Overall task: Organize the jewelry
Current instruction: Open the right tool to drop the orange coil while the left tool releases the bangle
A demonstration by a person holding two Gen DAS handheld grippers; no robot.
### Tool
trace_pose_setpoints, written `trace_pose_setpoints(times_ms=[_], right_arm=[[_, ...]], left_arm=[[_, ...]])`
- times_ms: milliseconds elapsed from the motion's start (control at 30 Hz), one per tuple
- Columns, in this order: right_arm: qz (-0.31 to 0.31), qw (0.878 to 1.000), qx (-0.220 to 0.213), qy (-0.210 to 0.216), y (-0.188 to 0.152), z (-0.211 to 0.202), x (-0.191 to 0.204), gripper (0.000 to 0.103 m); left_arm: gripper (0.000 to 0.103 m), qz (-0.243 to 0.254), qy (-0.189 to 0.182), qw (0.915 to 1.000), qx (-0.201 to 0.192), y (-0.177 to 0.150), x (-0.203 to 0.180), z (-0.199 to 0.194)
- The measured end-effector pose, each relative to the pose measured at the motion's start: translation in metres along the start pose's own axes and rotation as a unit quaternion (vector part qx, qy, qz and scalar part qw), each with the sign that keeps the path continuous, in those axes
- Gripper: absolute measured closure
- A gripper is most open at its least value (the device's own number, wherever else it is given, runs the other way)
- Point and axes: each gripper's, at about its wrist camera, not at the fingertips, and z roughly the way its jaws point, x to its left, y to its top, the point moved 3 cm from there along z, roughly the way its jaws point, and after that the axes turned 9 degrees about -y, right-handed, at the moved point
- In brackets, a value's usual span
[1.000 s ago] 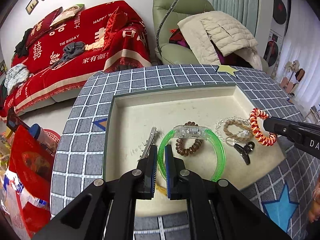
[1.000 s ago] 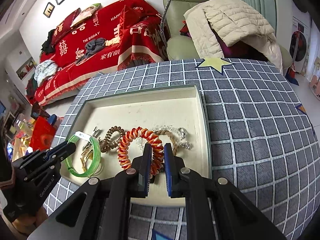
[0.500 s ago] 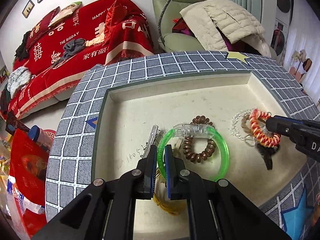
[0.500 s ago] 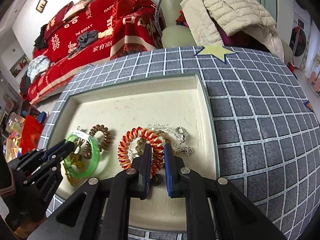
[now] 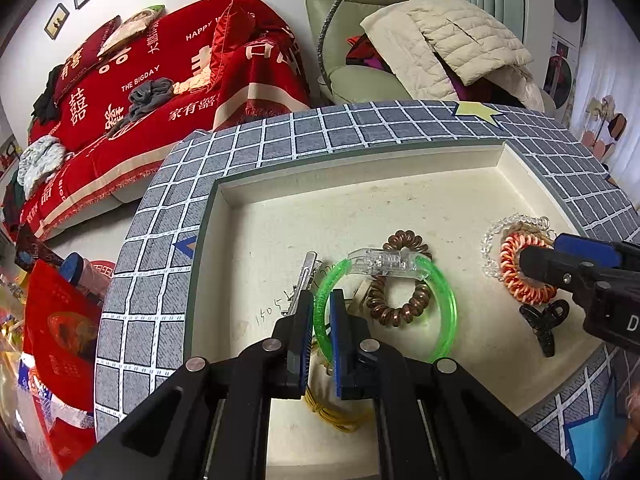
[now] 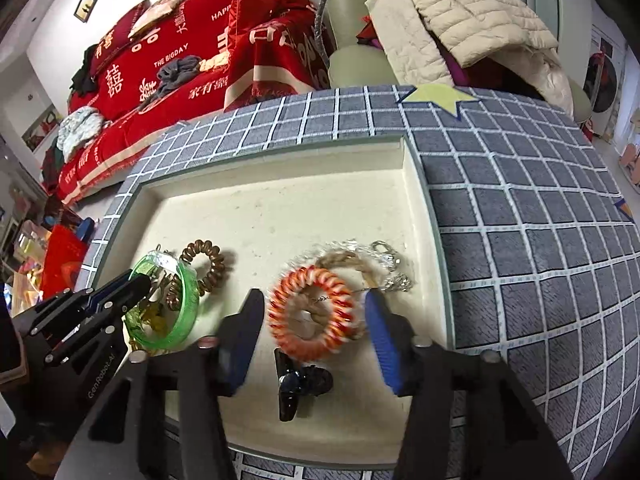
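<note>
The right gripper's [image 6: 314, 330] 2 fingers have just been opening and now stand well apart, released, with the red-and-orange coil tie [image 6: 314, 314] lying flat between them on the floor of the cream tray [image 6: 280, 216]; neither pad presses on it. The left gripper's [image 5: 322, 334] 2 fingers are clenched on the near arc of the green bangle [image 5: 442, 300], which rests in the left part of the same tray.

The relation that matters: the bangle's ring lies flat and runs away from the left fingers, its clear clasp on the far side, so the gripped arc is the end nearest that hand. By my reading, letting the bangle go is the step still open, and the left hand alone is placed for it.

Smaller pieces crowd both rings. A brown coil tie [image 5: 402, 300] lies partly inside the bangle's circle, a black claw clip [image 6: 298, 384] sits just nearer the camera than the red coil, and a clear bead bracelet [image 6: 360, 250] lies touching its far side.
</note>
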Motion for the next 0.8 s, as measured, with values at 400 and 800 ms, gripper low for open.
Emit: trace_pose_setpoints(times_ms=[400,800], right_arm=[[0.026,0.999,-0.028,0.018,-0.008,-0.037,-0.008,0.045],[0.032,0.999,-0.023,0.013,-0.018,-0.044,-0.015,0.043]], left_arm=[[0.073,-0.004,-0.004,1.0000,-0.006,-0.002,-0.002,-0.020],[0.072,-0.001,-0.007,0.9999,0.011,-0.004,0.000,-0.016]])
